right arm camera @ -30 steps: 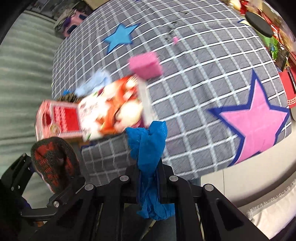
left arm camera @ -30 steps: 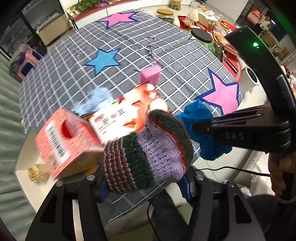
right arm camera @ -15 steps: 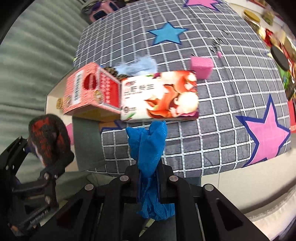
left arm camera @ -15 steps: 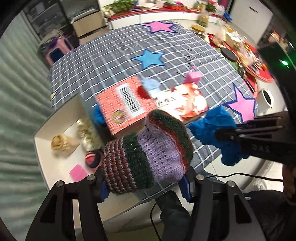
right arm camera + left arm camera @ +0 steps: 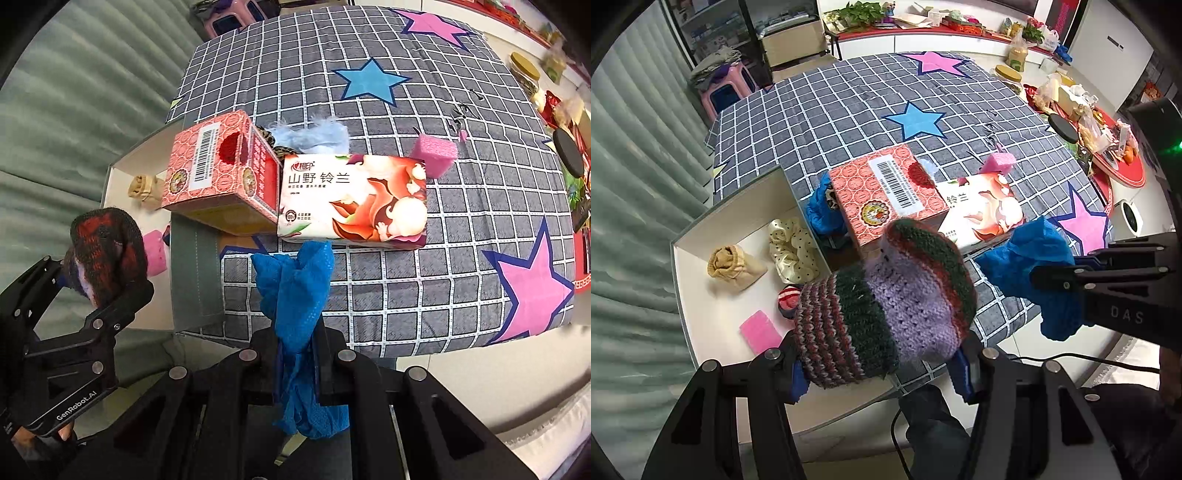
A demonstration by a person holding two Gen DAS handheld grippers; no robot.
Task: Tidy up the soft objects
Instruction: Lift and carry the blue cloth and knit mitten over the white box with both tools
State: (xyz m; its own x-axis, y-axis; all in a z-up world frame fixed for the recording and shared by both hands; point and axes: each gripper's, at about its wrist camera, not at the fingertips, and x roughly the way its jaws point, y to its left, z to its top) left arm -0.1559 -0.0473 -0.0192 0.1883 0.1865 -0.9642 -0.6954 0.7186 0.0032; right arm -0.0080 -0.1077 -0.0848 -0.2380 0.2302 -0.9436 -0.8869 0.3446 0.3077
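Observation:
My left gripper [image 5: 882, 362] is shut on a striped knit hat [image 5: 886, 306], purple, green and red, held above the table's near edge beside a white box [image 5: 690, 306]. The hat also shows in the right wrist view [image 5: 107, 254]. My right gripper [image 5: 295, 354] is shut on a crumpled blue cloth [image 5: 295, 291], held over the near edge of the checked tablecloth; the cloth also shows in the left wrist view [image 5: 1034, 269]. The white box holds a beige cloth [image 5: 731, 266], a dotted cream scrunchie [image 5: 790, 251], a red striped item [image 5: 788, 299] and a pink sponge [image 5: 761, 332].
A red tissue box [image 5: 221, 173] and a white tissue pack [image 5: 354, 199] lie on the tablecloth [image 5: 406, 92]. Behind them sit a pale blue fluffy cloth [image 5: 314, 136] and a pink sponge [image 5: 436, 151]. Another blue cloth [image 5: 822, 212] lies left of the red box. Cluttered items stand far right.
Both grippers have pulled back and up from the table with their loads still held. The white box and its contents have come fully into the left wrist view.

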